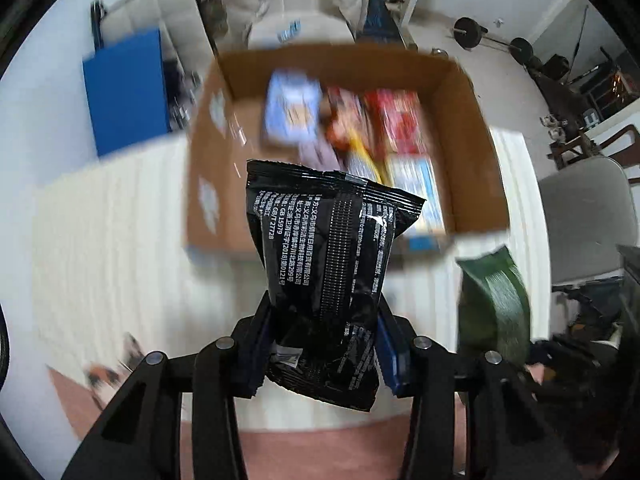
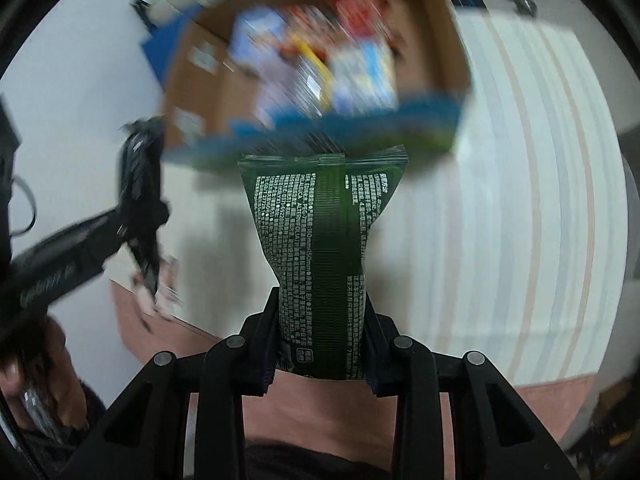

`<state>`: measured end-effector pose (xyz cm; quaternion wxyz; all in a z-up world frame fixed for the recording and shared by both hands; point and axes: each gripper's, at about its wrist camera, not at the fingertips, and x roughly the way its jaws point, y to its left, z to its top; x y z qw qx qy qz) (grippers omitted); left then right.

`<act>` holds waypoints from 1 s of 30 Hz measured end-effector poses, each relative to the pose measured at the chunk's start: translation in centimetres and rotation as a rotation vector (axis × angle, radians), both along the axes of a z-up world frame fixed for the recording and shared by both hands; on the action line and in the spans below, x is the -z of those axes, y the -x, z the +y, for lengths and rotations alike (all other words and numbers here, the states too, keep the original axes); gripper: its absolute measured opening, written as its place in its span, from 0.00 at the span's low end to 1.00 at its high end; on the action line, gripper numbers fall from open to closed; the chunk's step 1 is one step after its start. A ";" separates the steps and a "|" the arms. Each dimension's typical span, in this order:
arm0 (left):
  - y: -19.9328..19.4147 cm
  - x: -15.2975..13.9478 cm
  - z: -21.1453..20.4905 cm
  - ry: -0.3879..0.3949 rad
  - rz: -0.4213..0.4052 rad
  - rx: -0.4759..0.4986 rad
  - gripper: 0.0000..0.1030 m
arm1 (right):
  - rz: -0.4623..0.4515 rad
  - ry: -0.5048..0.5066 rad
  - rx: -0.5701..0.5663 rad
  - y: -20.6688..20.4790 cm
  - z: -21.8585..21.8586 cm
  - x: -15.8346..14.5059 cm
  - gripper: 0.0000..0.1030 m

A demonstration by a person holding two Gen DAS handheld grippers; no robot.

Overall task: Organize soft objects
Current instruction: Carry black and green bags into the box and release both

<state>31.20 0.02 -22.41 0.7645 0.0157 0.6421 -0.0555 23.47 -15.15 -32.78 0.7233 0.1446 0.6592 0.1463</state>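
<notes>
My left gripper (image 1: 323,340) is shut on a black soft packet (image 1: 324,264) with white print, held above the pale table in front of an open cardboard box (image 1: 208,184). My right gripper (image 2: 322,344) is shut on a dark green soft packet (image 2: 324,248), also held in the air near the box (image 2: 444,20). The green packet also shows at the right of the left wrist view (image 1: 496,304). The black packet and left gripper show at the left of the right wrist view (image 2: 140,184). The box holds several colourful packets (image 1: 348,120), blurred.
The box stands on a white striped table (image 2: 520,200). A blue board (image 1: 128,88) leans at the back left. A grey chair (image 1: 588,220) stands to the right, with weights and gym gear (image 1: 472,32) on the floor behind. A pink surface (image 1: 320,452) lies below the grippers.
</notes>
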 end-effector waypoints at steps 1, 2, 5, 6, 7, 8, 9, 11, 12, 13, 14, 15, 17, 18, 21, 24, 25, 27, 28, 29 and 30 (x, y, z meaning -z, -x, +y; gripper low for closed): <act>-1.8 -0.3 0.5 -0.037 -0.017 0.007 0.41 | -0.021 -0.011 0.000 -0.7 0.6 -1.0 0.35; -3.1 -0.5 0.8 -0.064 -0.027 0.010 0.41 | -0.043 -0.031 0.006 -2.0 1.5 -2.1 0.35; -7.5 -0.1 1.2 -0.146 -0.017 0.020 0.41 | -0.057 -0.091 0.031 -5.4 3.8 -3.0 0.35; -8.8 0.2 0.9 -0.164 0.001 0.023 0.41 | -0.051 -0.103 0.037 -6.4 5.1 -2.7 0.35; -10.4 0.8 0.9 -0.177 0.019 0.018 0.41 | -0.043 -0.119 0.046 -7.8 6.2 -2.4 0.35; -11.6 1.4 1.2 -0.186 0.037 0.014 0.41 | -0.024 -0.151 0.058 -9.3 7.0 -1.5 0.35; -12.8 2.2 1.3 -0.198 0.057 0.011 0.41 | -0.011 -0.163 0.065 -10.9 7.6 -1.1 0.35; -14.2 3.8 1.2 -0.210 0.081 0.009 0.41 | 0.013 -0.188 0.086 -12.8 9.0 0.5 0.35; -14.6 4.4 1.5 -0.221 0.092 0.012 0.41 | 0.025 -0.199 0.094 -13.6 9.5 1.1 0.35; -15.1 4.9 1.6 -0.231 0.101 0.012 0.41 | 0.031 -0.205 0.099 -14.0 9.7 1.6 0.35; -15.8 5.5 1.9 -0.242 0.108 0.013 0.41 | 0.042 -0.215 0.104 -15.2 10.1 2.3 0.35; -16.3 6.1 1.9 -0.252 0.115 0.016 0.41 | 0.053 -0.226 0.109 -15.9 10.6 2.9 0.35; -17.2 6.9 2.4 -0.267 0.136 0.015 0.41 | 0.071 -0.242 0.121 -16.9 11.2 4.0 0.35; -17.7 7.2 2.7 -0.273 0.145 0.014 0.41 | 0.077 -0.242 0.124 -17.2 11.1 5.0 0.35; -18.9 8.5 3.3 -0.296 0.174 0.010 0.41 | 0.104 -0.258 0.138 -18.0 11.7 6.5 0.35; -19.5 9.4 3.7 -0.293 0.209 0.004 0.41 | 0.121 -0.263 0.134 -18.6 12.5 7.8 0.35; -19.7 9.7 4.1 -0.275 0.228 -0.007 0.41 | 0.124 -0.262 0.133 -18.8 12.8 8.1 0.35; -20.1 10.3 4.7 -0.249 0.252 -0.029 0.41 | 0.136 -0.266 0.130 -19.3 13.4 8.9 0.35; -20.3 10.6 4.8 -0.252 0.259 -0.029 0.41 | 0.139 -0.262 0.129 -19.6 13.7 9.3 0.35; -20.4 10.8 4.9 -0.251 0.264 -0.021 0.41 | 0.141 -0.258 0.125 -19.9 14.4 9.7 0.35; -20.5 11.0 4.9 -0.248 0.276 -0.011 0.43 | 0.145 -0.257 0.123 -20.1 14.6 10.0 0.35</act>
